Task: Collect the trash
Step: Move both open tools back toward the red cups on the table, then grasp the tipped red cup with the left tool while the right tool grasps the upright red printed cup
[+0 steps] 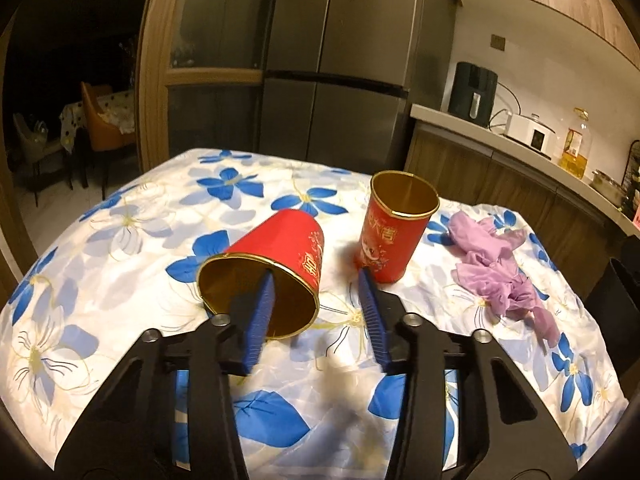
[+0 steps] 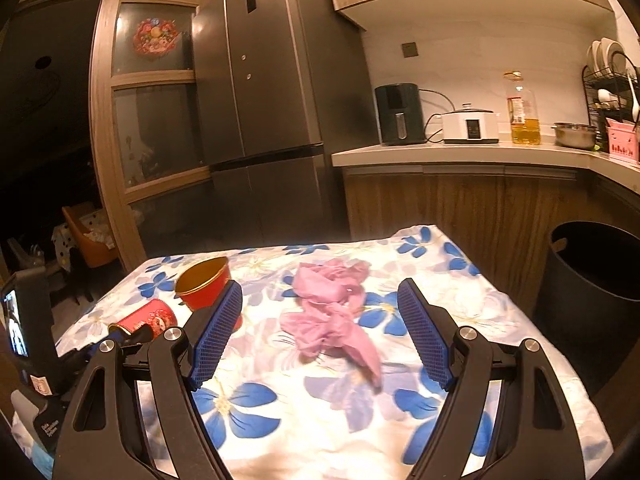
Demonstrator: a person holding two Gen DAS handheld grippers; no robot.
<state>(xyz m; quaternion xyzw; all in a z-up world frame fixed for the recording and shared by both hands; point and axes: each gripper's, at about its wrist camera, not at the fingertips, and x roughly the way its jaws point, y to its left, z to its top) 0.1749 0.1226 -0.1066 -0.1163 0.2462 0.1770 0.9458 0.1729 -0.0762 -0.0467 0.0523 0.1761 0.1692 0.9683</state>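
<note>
A red paper cup with a gold lining lies tipped on the flowered tablecloth, its mouth facing me. My left gripper has its left finger inside that mouth and its right finger outside. The cup's right wall stands between them, with a gap to the right pad. A second red cup stands upright just behind. Crumpled purple gloves lie to the right. In the right wrist view my right gripper hangs open above the table, the gloves lying between and beyond its fingers, untouched.
A black bin stands on the floor off the table's right edge. Behind the table are a grey fridge and a counter with appliances, an oil bottle and a dish rack. A dark doorway lies to the left.
</note>
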